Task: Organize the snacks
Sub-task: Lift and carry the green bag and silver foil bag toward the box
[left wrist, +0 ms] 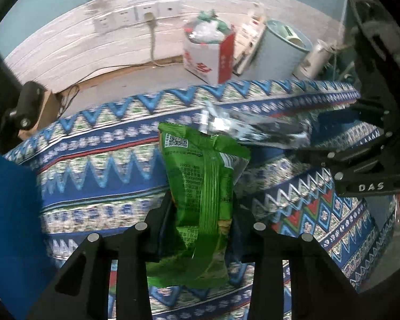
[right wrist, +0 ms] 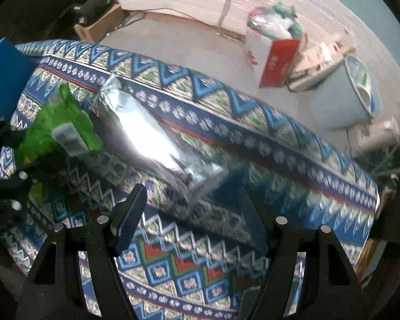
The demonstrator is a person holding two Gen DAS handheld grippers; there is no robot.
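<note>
A green snack packet [left wrist: 202, 184] stands upright between the fingers of my left gripper [left wrist: 203, 213], which is shut on its lower half, above the patterned tablecloth [left wrist: 93, 165]. A silver foil packet [left wrist: 253, 130] lies slantwise just beyond it, its right end between the fingers of my right gripper [left wrist: 320, 136]. In the right wrist view the silver packet [right wrist: 152, 138] runs up and left from my right gripper [right wrist: 190, 186], whose wide-set jaws hold its crumpled near end; blur hides the pads. The green packet [right wrist: 61, 122] shows at the left.
A blue box [left wrist: 10, 213] stands at the table's left side. On the floor beyond the table edge are a red and white bag [left wrist: 208, 53] stuffed with wrappers, a pale blue bin [left wrist: 280, 50] and a cardboard box [right wrist: 101, 24]. Cables hang from the wall sockets [left wrist: 136, 16].
</note>
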